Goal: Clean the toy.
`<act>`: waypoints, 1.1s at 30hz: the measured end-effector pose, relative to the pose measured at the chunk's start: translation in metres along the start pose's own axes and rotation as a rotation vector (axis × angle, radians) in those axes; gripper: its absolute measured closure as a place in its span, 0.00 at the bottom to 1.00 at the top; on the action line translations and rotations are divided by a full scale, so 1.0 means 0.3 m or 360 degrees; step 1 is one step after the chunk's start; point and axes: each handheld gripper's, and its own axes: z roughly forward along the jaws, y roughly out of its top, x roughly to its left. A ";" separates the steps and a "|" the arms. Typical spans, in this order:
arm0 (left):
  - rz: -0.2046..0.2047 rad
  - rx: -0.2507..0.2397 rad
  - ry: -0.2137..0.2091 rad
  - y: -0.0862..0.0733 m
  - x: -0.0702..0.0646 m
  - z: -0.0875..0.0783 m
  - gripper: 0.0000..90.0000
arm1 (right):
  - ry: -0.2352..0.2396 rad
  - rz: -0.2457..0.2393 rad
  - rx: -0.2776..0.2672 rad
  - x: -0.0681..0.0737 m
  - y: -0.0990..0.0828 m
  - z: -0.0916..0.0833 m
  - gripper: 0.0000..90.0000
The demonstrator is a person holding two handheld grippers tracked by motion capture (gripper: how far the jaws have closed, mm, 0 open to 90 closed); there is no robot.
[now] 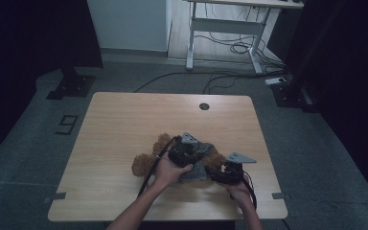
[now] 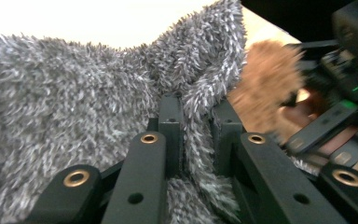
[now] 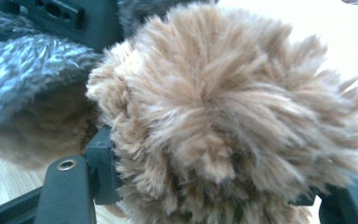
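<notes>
On the wooden table (image 1: 120, 124) lies a brown plush toy (image 1: 146, 160) partly wrapped in a fuzzy grey cloth (image 1: 202, 152), near the front edge and a little right of centre. Both of the person's forearms come in from the bottom of the high view and converge on it.

The left hand (image 1: 168, 173) is angled forward and to the right, fingers wrapped around the body of the left gripper (image 1: 188, 152), which sits on top of the toy with its grey three-cornered plate facing up. A black cable trails back from it along the left forearm. In the left gripper view, its jaws are pressed almost together with a fold of the grey cloth (image 2: 74, 107) pinched between them; the cloth rises in a ridge from the jaws and spreads off to the left.

The right hand (image 1: 239, 190) sits lower and closer to the table edge, wrist nearly straight, holding the right gripper (image 1: 223, 168) pointed left toward the toy's right end. In the right gripper view, the jaws stand partly apart with a rounded tuft of the brown plush toy (image 3: 223, 112) held between them; the fur hides the pads, so the exact contact cannot be seen. Grey cloth lies just beside it.

The two grippers are near each other, the toy between them.
</notes>
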 end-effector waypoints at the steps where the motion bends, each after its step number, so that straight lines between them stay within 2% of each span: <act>1: -0.0020 -0.0009 -0.0012 -0.010 0.012 -0.010 0.87 | 0.0003 0.0001 -0.0003 0.000 0.000 0.000 0.35; 4: -0.0037 -0.0053 -0.0013 -0.039 0.032 -0.048 0.87 | 0.0003 -0.0013 0.0000 0.002 0.000 -0.001 0.35; 7: -0.0048 -0.0102 0.0066 -0.065 0.059 -0.105 0.87 | 0.0008 -0.0021 0.0002 -0.001 -0.001 -0.003 0.35; 8: -0.0050 -0.0093 0.0088 -0.075 0.077 -0.124 0.87 | 0.0010 -0.0018 0.0001 -0.002 -0.001 -0.003 0.35; 9: -0.0074 -0.0094 0.0094 -0.090 0.096 -0.139 0.87 | 0.0012 -0.0012 -0.0003 -0.003 -0.002 -0.002 0.35; 11: -0.0123 -0.0105 0.0067 -0.127 0.130 -0.160 0.87 | 0.0013 -0.0001 -0.0008 -0.004 -0.001 -0.001 0.35; 18: -0.0189 -0.0189 0.0103 -0.219 0.177 -0.233 0.87 | 0.0003 -0.0005 -0.0014 0.001 -0.003 0.000 0.35; 23: -0.0226 -0.0187 0.0122 -0.259 0.209 -0.263 0.87 | 0.0005 -0.0005 -0.0015 0.004 -0.004 0.001 0.35; 27: -0.0245 -0.0140 0.0128 -0.262 0.239 -0.272 0.87 | 0.0006 -0.0002 -0.0015 0.004 -0.004 0.001 0.35; 33: -0.0332 -0.0108 0.0194 -0.301 0.307 -0.289 0.86 | 0.0008 -0.0001 -0.0016 0.003 -0.004 0.001 0.35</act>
